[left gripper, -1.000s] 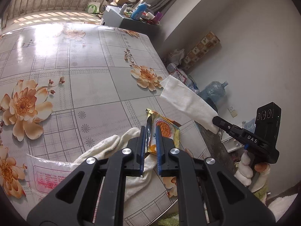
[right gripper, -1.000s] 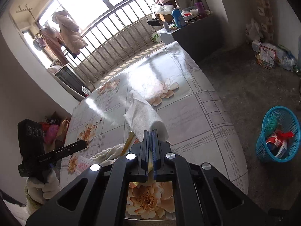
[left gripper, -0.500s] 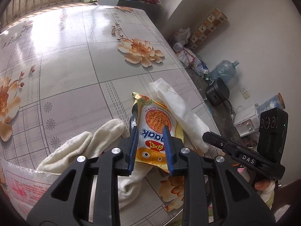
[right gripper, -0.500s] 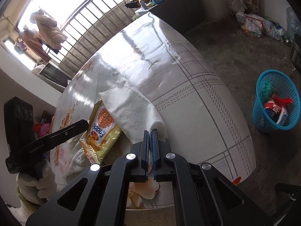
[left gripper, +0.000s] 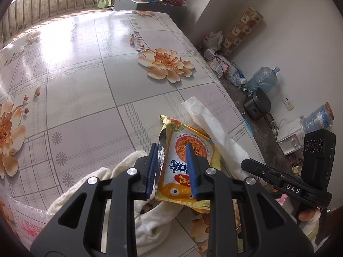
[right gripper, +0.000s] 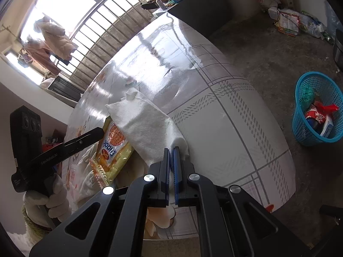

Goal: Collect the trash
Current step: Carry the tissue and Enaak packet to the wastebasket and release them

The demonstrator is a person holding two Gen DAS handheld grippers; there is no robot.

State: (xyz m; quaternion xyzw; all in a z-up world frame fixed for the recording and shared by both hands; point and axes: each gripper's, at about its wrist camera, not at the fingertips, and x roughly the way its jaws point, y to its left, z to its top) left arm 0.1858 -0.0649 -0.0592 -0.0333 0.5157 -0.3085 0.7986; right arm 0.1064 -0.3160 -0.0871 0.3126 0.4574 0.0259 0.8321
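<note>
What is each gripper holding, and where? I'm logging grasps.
Right gripper pinches the white tissue by its near end; left gripper holds nothing, open around the snack packet.

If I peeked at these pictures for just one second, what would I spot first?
Probably the bright yellow snack packet at the near edge of the flowery table, lying between the open blue fingers of the left gripper. Right beside it, the right gripper pinches a white paper towel that lies partly over the packet. On the floor to the right of the table stands a blue basket with rubbish already inside.
</note>
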